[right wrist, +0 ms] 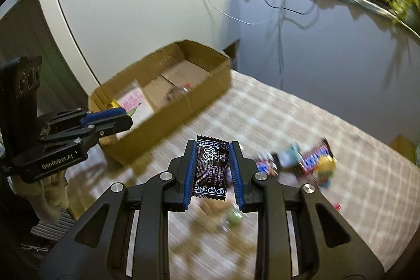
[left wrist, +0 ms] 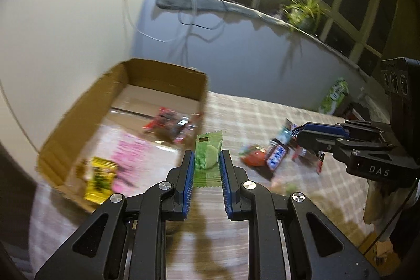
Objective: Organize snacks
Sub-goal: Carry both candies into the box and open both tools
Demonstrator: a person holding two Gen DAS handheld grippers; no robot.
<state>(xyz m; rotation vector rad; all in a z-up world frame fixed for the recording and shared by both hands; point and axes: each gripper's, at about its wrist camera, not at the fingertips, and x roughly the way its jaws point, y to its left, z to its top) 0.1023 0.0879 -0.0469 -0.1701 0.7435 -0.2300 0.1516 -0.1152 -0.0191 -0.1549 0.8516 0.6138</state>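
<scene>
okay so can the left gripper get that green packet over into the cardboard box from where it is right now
Probably yes. The left gripper is shut on the green packet, and the cardboard box sits open-topped just ahead to its left, with nothing between. The right gripper is off on the other side.

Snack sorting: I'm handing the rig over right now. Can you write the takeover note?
Left gripper: shut on a green packet, held above the table.
Right gripper: shut on a black packet, also in the air.
Cardboard box: on the left of the checked tablecloth, open. Already inside: a yellow packet, a pink one, a red one.
Left to do: drop both held packets into the box, then clear the loose pile of snacks to the right; the blur hides how many there are.
</scene>
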